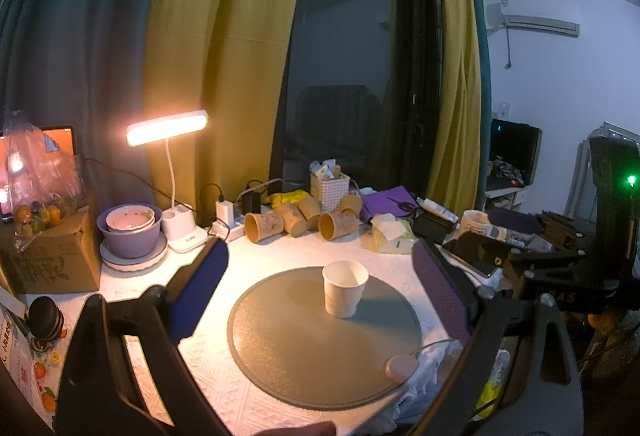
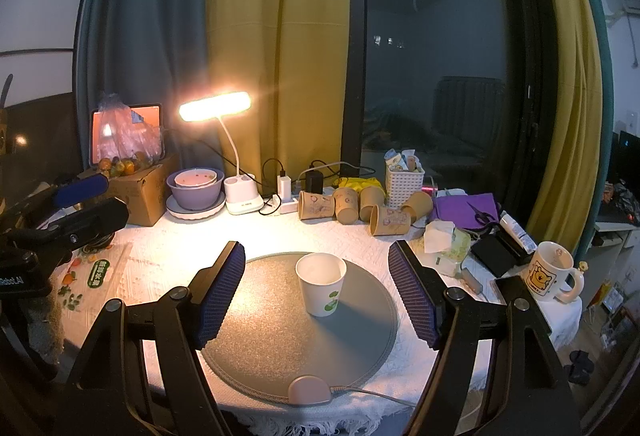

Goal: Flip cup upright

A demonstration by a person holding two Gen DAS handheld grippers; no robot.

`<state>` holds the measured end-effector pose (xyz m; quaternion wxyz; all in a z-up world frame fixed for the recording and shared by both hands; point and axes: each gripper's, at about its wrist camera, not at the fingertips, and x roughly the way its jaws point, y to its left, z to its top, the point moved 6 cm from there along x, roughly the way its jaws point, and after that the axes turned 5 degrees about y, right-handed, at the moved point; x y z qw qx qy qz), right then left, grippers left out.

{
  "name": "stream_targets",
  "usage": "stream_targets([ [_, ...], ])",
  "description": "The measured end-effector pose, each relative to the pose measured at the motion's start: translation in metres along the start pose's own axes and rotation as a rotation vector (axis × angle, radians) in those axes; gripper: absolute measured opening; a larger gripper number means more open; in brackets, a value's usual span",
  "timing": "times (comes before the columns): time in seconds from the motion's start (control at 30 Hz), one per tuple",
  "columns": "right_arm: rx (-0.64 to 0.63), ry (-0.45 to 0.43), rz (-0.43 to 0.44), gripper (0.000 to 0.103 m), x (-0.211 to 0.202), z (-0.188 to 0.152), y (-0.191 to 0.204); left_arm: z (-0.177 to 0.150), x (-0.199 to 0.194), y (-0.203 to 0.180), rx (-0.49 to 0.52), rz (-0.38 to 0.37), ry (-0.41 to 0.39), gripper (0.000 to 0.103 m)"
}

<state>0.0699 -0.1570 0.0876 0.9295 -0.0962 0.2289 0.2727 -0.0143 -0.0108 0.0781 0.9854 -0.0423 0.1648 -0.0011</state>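
A white paper cup [image 1: 345,288] stands upright, mouth up, on the round grey mat [image 1: 288,348]. In the right wrist view the cup [image 2: 322,286] shows a green print and stands near the far middle of the mat [image 2: 272,348]. My left gripper [image 1: 320,288] is open and empty, its blue pads apart on either side of the cup and short of it. My right gripper [image 2: 316,286] is open and empty too, with the cup between and just beyond its pads. Neither gripper touches the cup.
Several brown paper cups [image 2: 352,208] lie on their sides at the back, by a white basket [image 2: 404,182]. A lit desk lamp [image 2: 216,106], purple bowls [image 2: 195,190] and a cardboard box [image 2: 140,188] stand back left. A mug [image 2: 550,270], phone and tissues sit right. A pink puck [image 2: 309,390] lies on the mat's front edge.
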Motion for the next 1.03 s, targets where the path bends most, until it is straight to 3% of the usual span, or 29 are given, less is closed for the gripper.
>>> stream_targets([
  [1.03,-0.002,0.001,0.0,0.077,0.0012,0.0011,0.0013,-0.0017,-0.0032,-0.0077,0.011,-0.02,-0.009,0.094],
])
